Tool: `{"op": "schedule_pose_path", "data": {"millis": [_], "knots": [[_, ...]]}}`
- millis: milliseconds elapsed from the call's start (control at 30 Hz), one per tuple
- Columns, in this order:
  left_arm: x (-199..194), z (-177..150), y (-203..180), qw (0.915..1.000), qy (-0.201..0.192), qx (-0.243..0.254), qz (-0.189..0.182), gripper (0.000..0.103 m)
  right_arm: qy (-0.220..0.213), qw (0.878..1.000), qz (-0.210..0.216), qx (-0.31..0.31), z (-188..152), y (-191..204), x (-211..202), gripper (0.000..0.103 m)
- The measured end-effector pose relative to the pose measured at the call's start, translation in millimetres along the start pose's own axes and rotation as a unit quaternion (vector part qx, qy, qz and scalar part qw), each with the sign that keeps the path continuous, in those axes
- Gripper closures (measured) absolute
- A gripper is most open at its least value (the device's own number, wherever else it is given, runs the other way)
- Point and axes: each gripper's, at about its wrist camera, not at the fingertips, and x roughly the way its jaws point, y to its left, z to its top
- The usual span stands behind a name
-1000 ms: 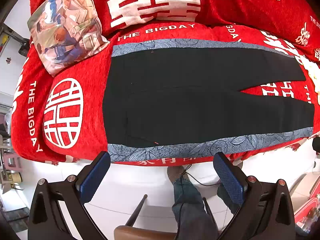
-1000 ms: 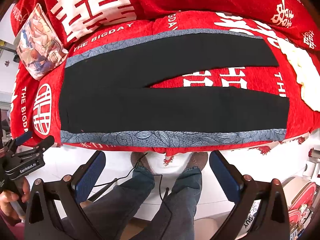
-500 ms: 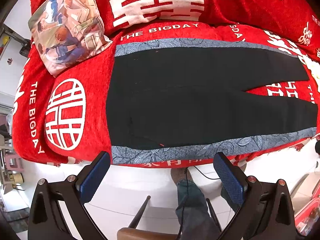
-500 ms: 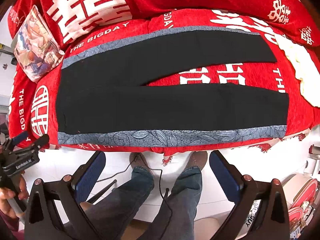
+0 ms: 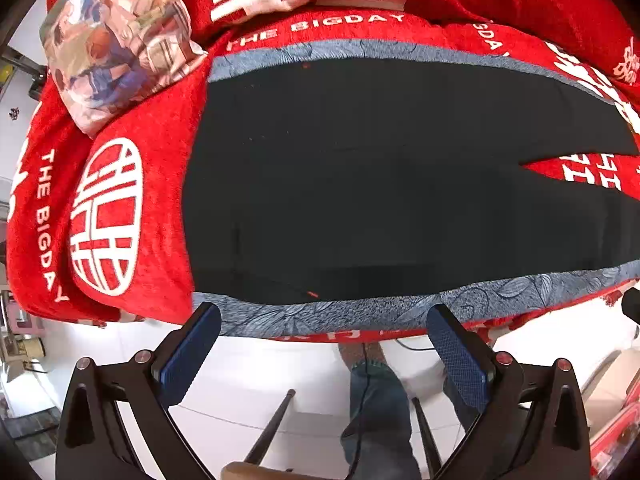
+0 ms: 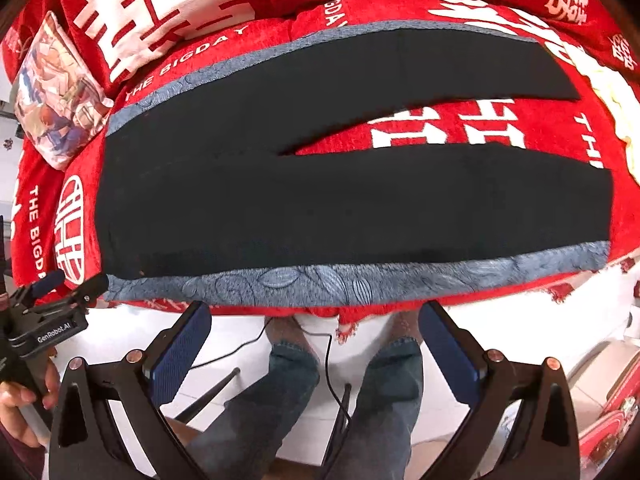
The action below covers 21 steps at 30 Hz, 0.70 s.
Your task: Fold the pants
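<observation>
Left wrist view. One pair of black pants (image 5: 380,184) is laid flat on a red blanket (image 5: 132,200) with white lettering. The waistband lies toward the left; two legs run off to the right, with a red wedge of blanket showing between them. Two blue-grey patterned side stripes are counted, one along the far edge and one along the near edge (image 5: 400,308). One printed cushion (image 5: 116,40) rests on the blanket beyond the waistband corner. The left gripper (image 5: 324,344) is held just short of the near edge, its two blue-padded fingers (image 5: 188,352) spread wide, with nothing between them. One jeans-clad leg of the person (image 5: 376,412) is seen on the white floor below.

Right wrist view. The same pants (image 6: 320,208) are seen whole: two legs, both hems at the right. The right gripper (image 6: 312,336) is spread wide and empty, near the striped edge. Two jeans legs (image 6: 288,384) are counted. At the left, the left gripper (image 6: 68,284) is seen beside the waistband corner, held by one hand (image 6: 20,404).
</observation>
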Motion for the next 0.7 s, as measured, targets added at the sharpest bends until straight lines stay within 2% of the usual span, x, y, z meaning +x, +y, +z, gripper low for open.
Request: {"op": "schedule_pose_path", "data": {"millis": [133, 233, 433, 700], "knots": [[17, 0, -5, 1.0, -0.001, -0.002, 0.0, 0.0, 0.0, 1.0, 0.004, -0.005, 4, 1, 17, 0.0], [27, -1, -7, 0.9999, 0.013, -0.007, -0.001, 0.0, 0.002, 1.0, 0.012, -0.004, 7, 2, 27, 0.0], [32, -1, -4, 0.9999, 0.008, -0.005, 0.012, 0.0, 0.004, 1.0, 0.021, 0.004, 11, -1, 38, 0.0], [40, 3, -5, 1.0, 0.008, -0.003, 0.005, 0.0, -0.004, 0.999, 0.052, 0.0, 15, 2, 43, 0.0]]}}
